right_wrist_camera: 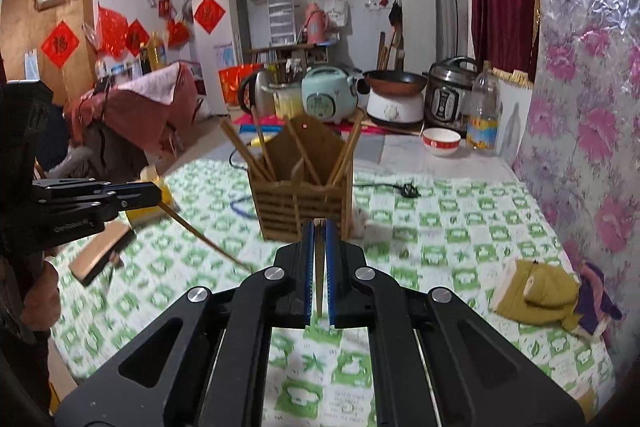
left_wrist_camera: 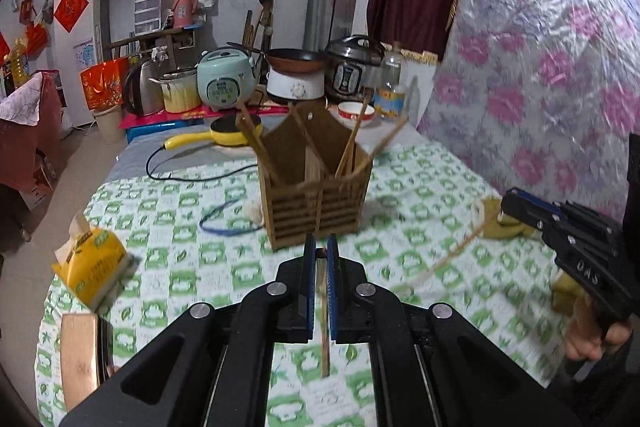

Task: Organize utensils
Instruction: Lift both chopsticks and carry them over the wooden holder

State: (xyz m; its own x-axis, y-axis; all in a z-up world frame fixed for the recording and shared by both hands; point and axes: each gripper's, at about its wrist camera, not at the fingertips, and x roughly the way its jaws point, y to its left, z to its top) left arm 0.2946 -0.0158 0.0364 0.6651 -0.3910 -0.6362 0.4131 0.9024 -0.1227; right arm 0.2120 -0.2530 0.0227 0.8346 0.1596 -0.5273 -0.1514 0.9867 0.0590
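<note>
A slatted wooden utensil holder (left_wrist_camera: 316, 203) (right_wrist_camera: 300, 203) stands upright on the green-checked tablecloth with several chopsticks leaning in its compartments. My left gripper (left_wrist_camera: 320, 247) hovers just short of it, shut on a wooden chopstick (left_wrist_camera: 325, 339) that hangs down between the blue pads. From the right wrist view, the left gripper (right_wrist_camera: 158, 193) is at the left and its chopstick (right_wrist_camera: 208, 241) slants down to the right. My right gripper (right_wrist_camera: 319, 227) is shut on another chopstick (right_wrist_camera: 319, 279). In the left wrist view the right gripper (left_wrist_camera: 506, 201) is at the right, and its chopstick (left_wrist_camera: 452, 255) slants down-left.
A yellow tissue pack (left_wrist_camera: 92, 263) and a wooden block (right_wrist_camera: 104, 255) lie to the left, a mustard cloth (right_wrist_camera: 536, 291) to the right. A blue band (left_wrist_camera: 224, 223) lies beside the holder. Behind it are a red-rimmed bowl (right_wrist_camera: 442, 141), a bottle (right_wrist_camera: 484, 115), cookers and a yellow pan (left_wrist_camera: 232, 135).
</note>
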